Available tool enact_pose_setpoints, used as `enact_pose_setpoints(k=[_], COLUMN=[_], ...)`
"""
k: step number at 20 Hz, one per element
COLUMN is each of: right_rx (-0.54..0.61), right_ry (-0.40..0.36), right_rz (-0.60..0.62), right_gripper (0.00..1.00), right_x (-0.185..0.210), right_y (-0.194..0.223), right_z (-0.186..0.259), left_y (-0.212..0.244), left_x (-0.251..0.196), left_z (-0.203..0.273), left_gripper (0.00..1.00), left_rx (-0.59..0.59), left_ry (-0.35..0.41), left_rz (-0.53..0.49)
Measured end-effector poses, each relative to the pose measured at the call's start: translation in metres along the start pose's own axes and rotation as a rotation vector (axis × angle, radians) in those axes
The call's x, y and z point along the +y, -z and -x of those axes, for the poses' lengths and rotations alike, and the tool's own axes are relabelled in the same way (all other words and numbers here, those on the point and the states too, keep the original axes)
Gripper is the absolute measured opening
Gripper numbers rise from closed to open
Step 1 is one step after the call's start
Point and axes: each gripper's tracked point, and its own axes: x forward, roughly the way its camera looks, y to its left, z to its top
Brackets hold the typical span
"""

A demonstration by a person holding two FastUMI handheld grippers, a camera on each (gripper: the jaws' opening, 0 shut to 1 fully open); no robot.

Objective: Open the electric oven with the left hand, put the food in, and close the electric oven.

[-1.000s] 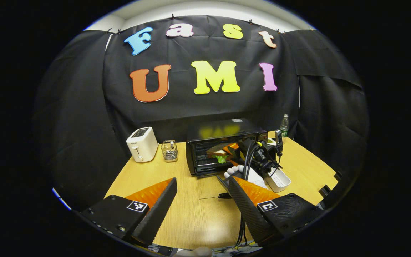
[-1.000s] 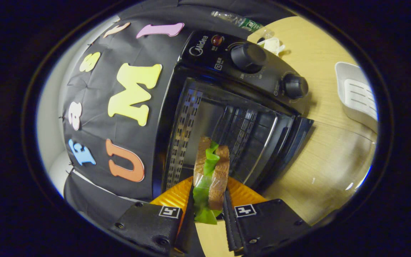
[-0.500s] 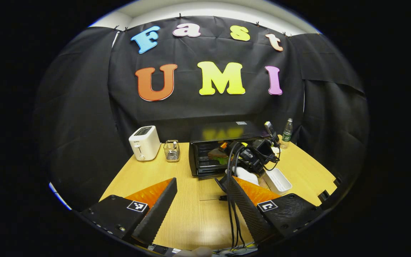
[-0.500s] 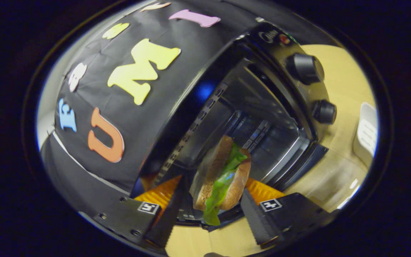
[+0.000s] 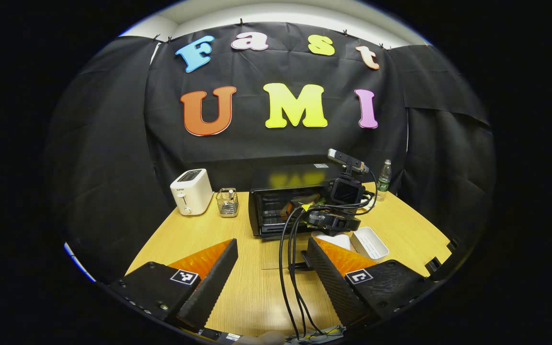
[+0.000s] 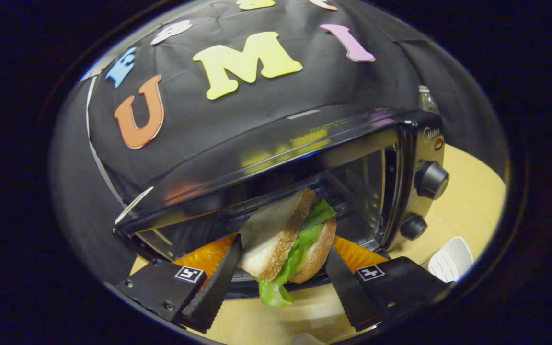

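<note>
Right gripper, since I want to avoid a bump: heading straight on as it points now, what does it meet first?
Probably the black electric oven's open cavity; the right gripper holds the lettuce sandwich at its mouth. Beyond that, likely the back wall, though depth is unclear.

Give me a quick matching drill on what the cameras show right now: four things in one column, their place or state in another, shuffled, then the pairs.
Things:
1. lettuce sandwich on brown bread
2. black electric oven
3. white two-slot toaster
4. left gripper

Places or states:
A. on the wooden table to the left of the oven, past a small wire basket
B. fingers spread, nothing between them
C. at the oven's mouth, between the right gripper's fingers
D. door down, cavity exposed

Pairs: 1-C, 2-D, 3-A, 4-B
</note>
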Motion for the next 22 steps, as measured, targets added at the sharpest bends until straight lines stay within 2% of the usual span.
enact_pose_setpoints(k=[2,5,7,8,9,10,11,13,14,15,16,17,20,21,22], right_rx=[0.002,-0.02,0.035,-0.025,-0.014,0.045,0.031,0.016,0.032,0.039,0.043,0.037,0.037,0.037,0.044], right_ry=[-0.029,-0.11,-0.167,-0.147,-0.124,-0.149,-0.18,-0.138,-0.141,-0.149,-0.151,-0.143,-0.139,-0.141,-0.139], right_rz=[-0.001,-0.111,-0.108,-0.097,-0.091,-0.098,-0.112,-0.099,-0.102,-0.108,-0.107,-0.09,-0.051,-0.057,-0.059], right_gripper=[0.98,0.96,0.96,1.0,1.0,0.99,0.97,0.95,1.0,0.96,1.0,0.96,0.96,1.0,1.0], right_x=[0.004,0.018,0.028,0.024,0.019,0.022,0.025,0.014,0.012,0.012,0.011,0.009,0.003,0.001,-0.001], right_y=[0.0,-0.007,0.006,-0.004,-0.006,0.009,0.01,0.004,0.008,0.009,0.01,0.009,0.011,0.013,0.014], right_z=[0.002,0.003,0.012,0.009,0.003,0.012,0.017,0.018,0.02,0.021,0.024,0.027,0.034,0.036,0.038], left_y=[0.002,0.001,0.004,0.005,0.006,0.007,0.007,0.008,0.009,0.008,0.007,0.006,0.006,0.006,0.008], left_x=[-0.002,-0.002,-0.001,-0.001,-0.001,-0.002,-0.002,-0.005,-0.005,-0.005,-0.006,-0.007,-0.009,-0.009,-0.009], left_z=[0.001,0.002,0.0,0.0,0.001,0.0,0.0,0.0,-0.001,0.0,-0.001,-0.001,-0.002,-0.002,-0.002], left_gripper=[0.96,0.96,0.96,0.96,0.96,0.96,0.96,0.96,0.96,0.96,0.96,0.95,0.96,0.96,0.96], left_rx=[0.0,-0.006,0.001,0.002,0.003,0.006,0.009,0.011,0.012,0.009,0.004,0.004,0.002,0.003,0.002], left_ry=[0.008,0.008,0.008,0.008,0.012,0.012,0.012,0.02,0.022,0.022,0.027,0.028,0.036,0.036,0.036], left_rz=[0.005,0.009,0.01,0.011,0.013,0.012,0.012,0.02,0.019,0.018,0.021,0.022,0.022,0.022,0.023])
